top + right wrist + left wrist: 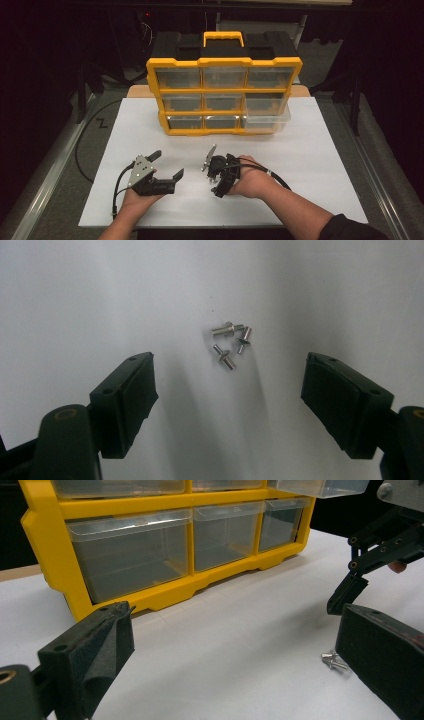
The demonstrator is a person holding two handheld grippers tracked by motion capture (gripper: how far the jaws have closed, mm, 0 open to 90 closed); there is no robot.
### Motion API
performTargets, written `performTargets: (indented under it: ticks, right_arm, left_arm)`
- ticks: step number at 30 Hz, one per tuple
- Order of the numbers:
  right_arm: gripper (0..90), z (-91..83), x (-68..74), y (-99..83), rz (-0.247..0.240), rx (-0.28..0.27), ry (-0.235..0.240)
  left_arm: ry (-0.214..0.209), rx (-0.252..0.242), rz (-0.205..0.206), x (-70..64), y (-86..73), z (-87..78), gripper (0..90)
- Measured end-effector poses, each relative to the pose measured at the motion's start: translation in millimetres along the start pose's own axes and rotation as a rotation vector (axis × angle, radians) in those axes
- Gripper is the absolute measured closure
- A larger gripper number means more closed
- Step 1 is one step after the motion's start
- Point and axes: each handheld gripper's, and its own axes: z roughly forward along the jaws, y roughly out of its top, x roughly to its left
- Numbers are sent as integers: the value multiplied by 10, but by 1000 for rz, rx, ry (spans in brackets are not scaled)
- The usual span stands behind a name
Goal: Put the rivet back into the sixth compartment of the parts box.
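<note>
Three small metal screws (231, 342) lie bunched on the white table (75, 300), centre of the right gripper view, between the widely parted jaws of the right gripper (227, 395). Left gripper (235, 650) also spread wide, holding nothing, screws at lower right of its view. Yellow drawer organizer (223, 95) upper centre in high view, lower-right drawer (266, 120) pulled out. Judgement: screws light, rigid, smooth, likely to roll or skid. Best pinched across the shank, one at a time, pads closing low against the table.
</note>
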Motion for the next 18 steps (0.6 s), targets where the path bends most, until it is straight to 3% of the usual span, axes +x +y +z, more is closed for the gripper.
performTargets:
  ticks: [10, 18]
  right_arm:
    - [365, -4, 8, -2, -18, 14, 19]
    - [468, -5, 38, 3, -42, -8, 12]
  left_arm:
    - [-1, 0, -2, 3, -1, 0, 31]
    - [-1, 1, -2, 5, -2, 0, 31]
